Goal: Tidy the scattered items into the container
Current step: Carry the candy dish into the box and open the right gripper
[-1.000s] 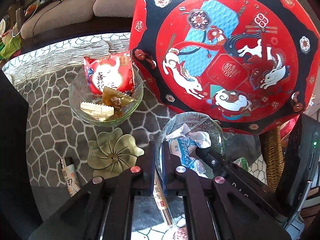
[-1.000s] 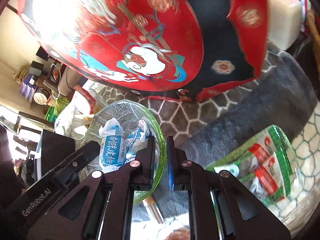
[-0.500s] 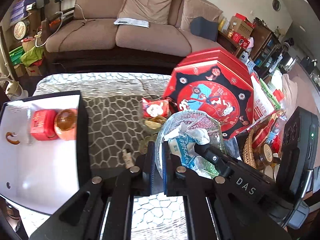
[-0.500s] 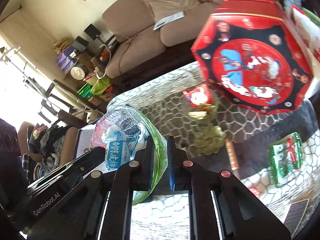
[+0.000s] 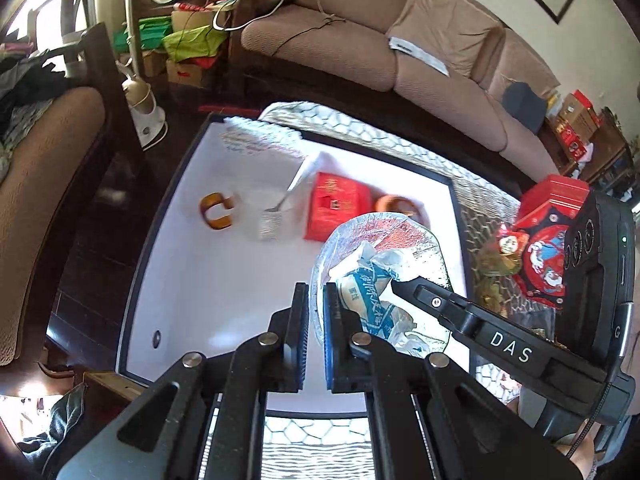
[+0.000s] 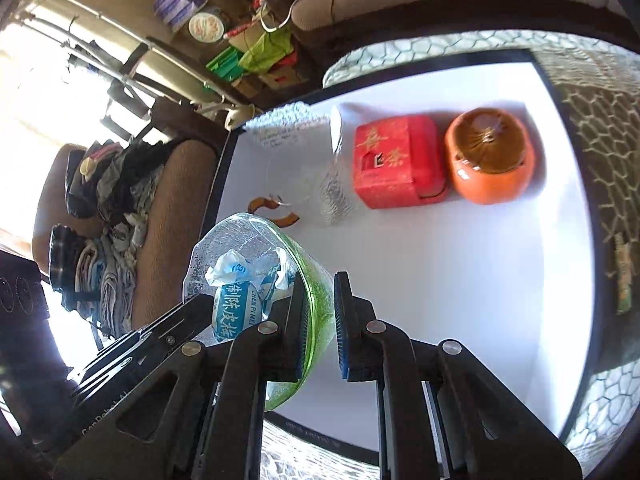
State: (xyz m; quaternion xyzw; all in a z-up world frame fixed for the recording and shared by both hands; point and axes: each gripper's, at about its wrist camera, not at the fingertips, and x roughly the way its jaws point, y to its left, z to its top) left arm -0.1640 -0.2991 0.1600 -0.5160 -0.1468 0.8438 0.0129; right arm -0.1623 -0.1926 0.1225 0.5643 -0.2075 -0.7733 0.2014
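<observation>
- Left wrist view, nearest: my left gripper is clenched on the rim of the glass bowl, my right gripper clamped on the opposite rim, candy packets inside.
- Bowl hangs over the white container; uneven tilt could spill the packets, I judge.
- Farther in: red box, orange jar.
- Clear glass piece beside them is blurred; the container's near wall is hidden.
</observation>
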